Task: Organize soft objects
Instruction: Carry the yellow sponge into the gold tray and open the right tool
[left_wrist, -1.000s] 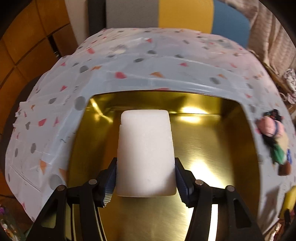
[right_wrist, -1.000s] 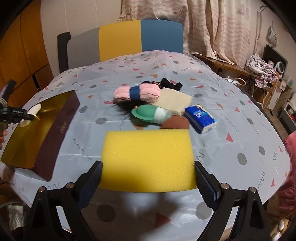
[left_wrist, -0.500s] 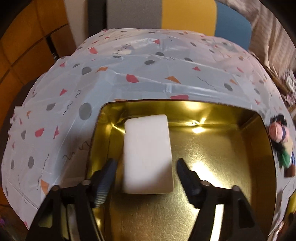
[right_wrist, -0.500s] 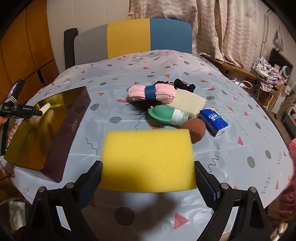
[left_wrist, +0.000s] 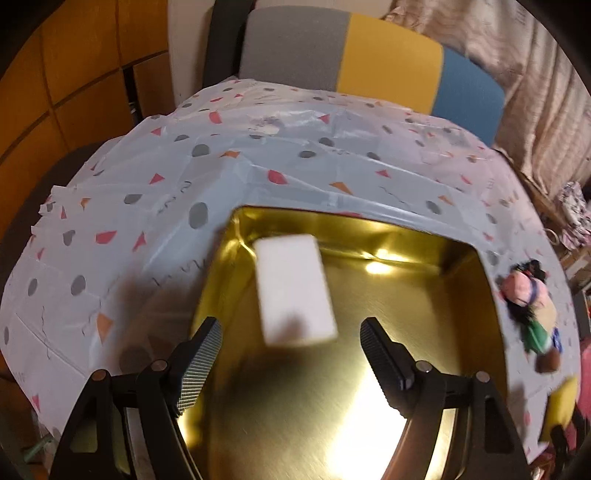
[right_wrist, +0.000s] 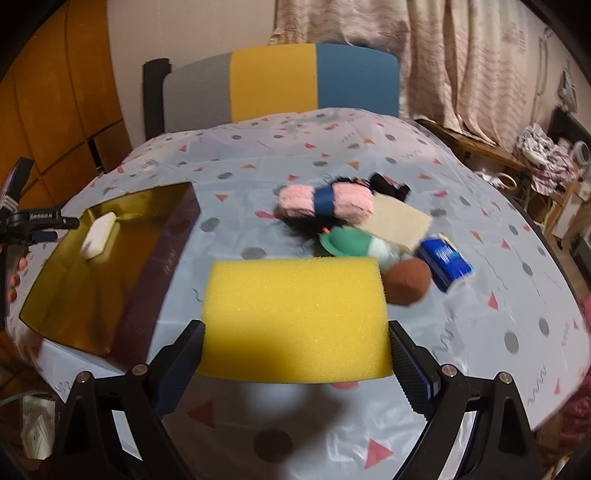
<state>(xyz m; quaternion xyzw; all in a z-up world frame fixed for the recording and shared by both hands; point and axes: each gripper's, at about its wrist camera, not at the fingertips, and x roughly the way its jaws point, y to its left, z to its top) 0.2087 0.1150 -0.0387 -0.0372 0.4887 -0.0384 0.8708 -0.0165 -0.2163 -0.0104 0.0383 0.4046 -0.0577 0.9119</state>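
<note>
A white sponge (left_wrist: 295, 288) lies flat in the far left corner of the gold tin (left_wrist: 406, 314). My left gripper (left_wrist: 290, 326) hovers above it. Its jaws are opening, wide of the sponge on both sides, with no pad touching it. In the right wrist view the same sponge (right_wrist: 98, 240) rests in the tin (right_wrist: 92, 295), with the left gripper (right_wrist: 40, 225) at the tin's left edge. My right gripper (right_wrist: 294, 328) is shut on a large yellow sponge (right_wrist: 295, 310), held above the tablecloth to the right of the tin.
Beyond the yellow sponge sits a cluster: pink yarn (right_wrist: 325, 201), a beige pad (right_wrist: 399, 223), a green soft toy (right_wrist: 347, 242), a brown ball (right_wrist: 406, 280), a blue tissue pack (right_wrist: 447, 264). A grey, yellow and blue chair (right_wrist: 277, 81) stands behind the table.
My left gripper let go of the white sponge, spread wide and drew back upward; the sponge now lies in the tin. My right gripper kept hold of the yellow sponge and shifted slightly.
</note>
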